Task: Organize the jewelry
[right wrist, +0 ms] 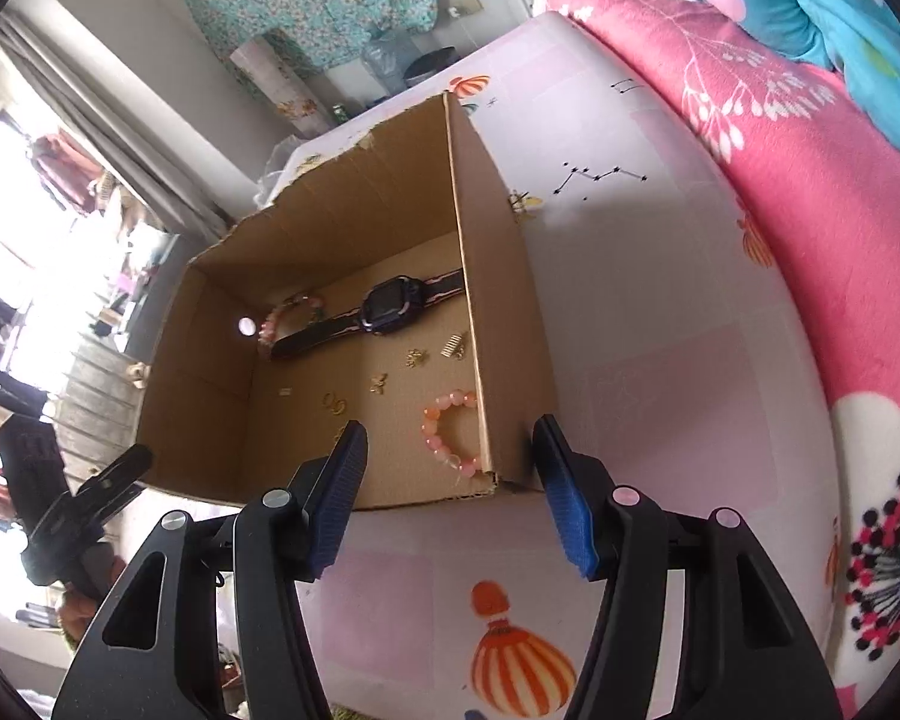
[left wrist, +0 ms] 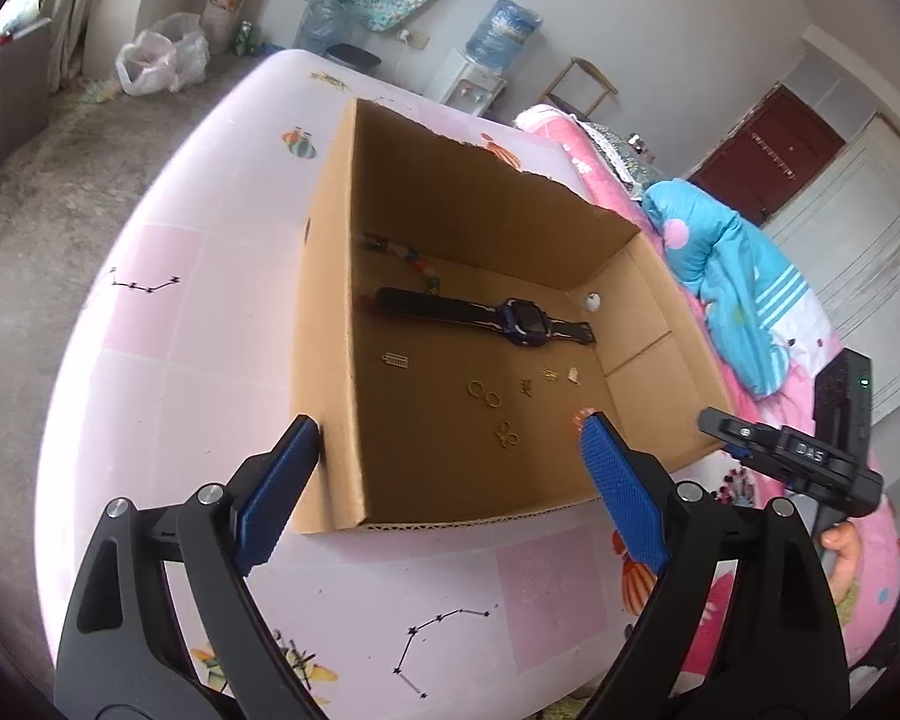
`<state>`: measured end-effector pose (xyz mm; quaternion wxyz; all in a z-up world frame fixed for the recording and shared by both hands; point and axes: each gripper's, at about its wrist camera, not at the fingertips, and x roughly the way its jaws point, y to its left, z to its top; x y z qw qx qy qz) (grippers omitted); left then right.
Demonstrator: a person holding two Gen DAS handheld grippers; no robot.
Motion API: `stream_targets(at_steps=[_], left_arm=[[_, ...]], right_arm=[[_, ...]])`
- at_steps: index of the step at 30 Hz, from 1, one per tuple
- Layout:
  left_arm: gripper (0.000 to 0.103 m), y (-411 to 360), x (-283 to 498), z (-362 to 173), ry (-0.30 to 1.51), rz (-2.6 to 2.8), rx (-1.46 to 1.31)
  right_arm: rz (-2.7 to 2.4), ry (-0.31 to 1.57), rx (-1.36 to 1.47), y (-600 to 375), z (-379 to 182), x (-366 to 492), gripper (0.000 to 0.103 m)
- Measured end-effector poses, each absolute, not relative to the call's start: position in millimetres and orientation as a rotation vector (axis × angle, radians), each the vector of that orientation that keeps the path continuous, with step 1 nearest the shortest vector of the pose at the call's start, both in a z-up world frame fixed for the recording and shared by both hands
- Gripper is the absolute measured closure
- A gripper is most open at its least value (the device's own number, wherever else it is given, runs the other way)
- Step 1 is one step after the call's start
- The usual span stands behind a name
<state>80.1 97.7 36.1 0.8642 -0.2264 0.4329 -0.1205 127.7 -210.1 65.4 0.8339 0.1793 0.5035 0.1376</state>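
An open cardboard box (left wrist: 324, 312) (right wrist: 510, 330) stands on a pink patterned table (left wrist: 150, 360) (right wrist: 660, 372). On its floor lie a dark watch (left wrist: 525, 321) (right wrist: 384, 309), a multicoloured bead bracelet (left wrist: 411, 261), a pink bead bracelet (right wrist: 450, 432), gold rings (left wrist: 486, 393) (right wrist: 334, 402) and several small gold charms. My left gripper (left wrist: 450, 423) hangs open over the box's near left corner, with nothing between its pads. My right gripper (right wrist: 451, 426) hangs open over the near right corner. The pink bracelet shows between its fingers but lies untouched on the box floor.
A bed with a pink blanket (right wrist: 810, 180) and a blue quilt (left wrist: 732, 276) runs along the table's right side. A water dispenser (left wrist: 480, 78), a plastic bag (left wrist: 156, 57) and a wooden stool (left wrist: 582, 81) stand on the floor beyond. A hand (left wrist: 843, 546) holds the right gripper's handle.
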Motion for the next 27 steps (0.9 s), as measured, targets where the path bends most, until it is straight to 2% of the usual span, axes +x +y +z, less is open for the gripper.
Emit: stream_targets(at_steps=[20,23,27], left_arm=[[0.018,75,19,33,0.907,-0.305,-0.439],[0.018,70,10,37,0.867,-0.251,-0.391],[0.016,66,-11,54,0.769,-0.198,-0.336]], right_arm=[[0.248,1.021,0.427,-236,61,64,0.046],[0.207,0.986,0.409,-240,66,54,0.038],[0.141,0.901,0.315,-237,79,27,0.032]])
